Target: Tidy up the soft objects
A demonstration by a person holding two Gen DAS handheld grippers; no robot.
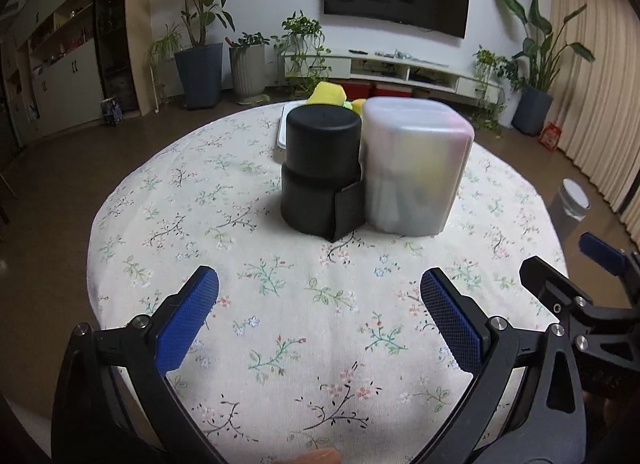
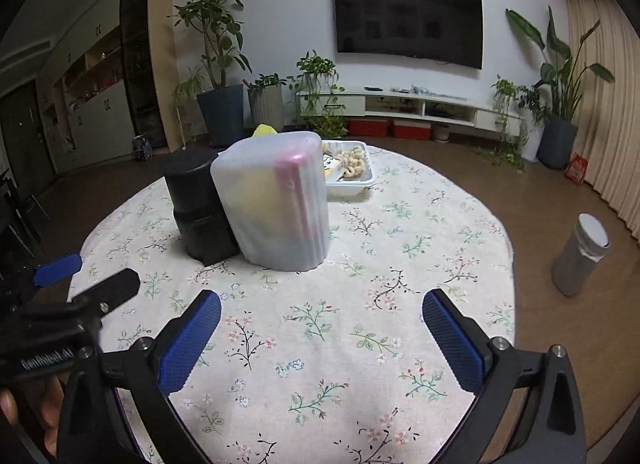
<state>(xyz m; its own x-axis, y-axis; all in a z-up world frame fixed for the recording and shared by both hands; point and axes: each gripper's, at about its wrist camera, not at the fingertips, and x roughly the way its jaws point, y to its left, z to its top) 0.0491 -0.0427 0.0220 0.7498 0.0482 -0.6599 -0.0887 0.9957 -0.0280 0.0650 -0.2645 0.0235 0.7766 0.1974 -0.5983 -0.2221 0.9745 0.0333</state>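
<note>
Round table (image 1: 160, 199) under a cream floral-print tablecloth. Near its middle stand two containers, side by side and touching: a black cylindrical holder (image 1: 320, 167) with a flat black tab at its base, and to its right a translucent white plastic bin with rounded corners (image 1: 416, 167). Through the bin's cloudy wall, blurred yellow and pink shapes show; I cannot tell what they are.

Behind the two containers, at the far side of the table, sits a shallow white tray (image 2: 352, 183). From the right wrist view it holds pale, curled, cream-coloured soft pieces (image 2: 354, 161). Yellow sponge-like soft objects (image 1: 330, 95) rise above the top of the black holder in the left wrist view, lying behind it; whether they rest in the tray is hidden.

Left gripper (image 1: 319, 316): blue-padded fingers spread wide apart, nothing between them, hovering above the tablecloth at the near edge, well apart from the containers. Right gripper (image 2: 321, 338): blue-padded fingers likewise wide apart and empty, above the near part of the table, to the right of the left one.

Off the table to the right, a grey cylindrical bin with a pale lid (image 2: 580, 260) stands on the brown floor.
</note>
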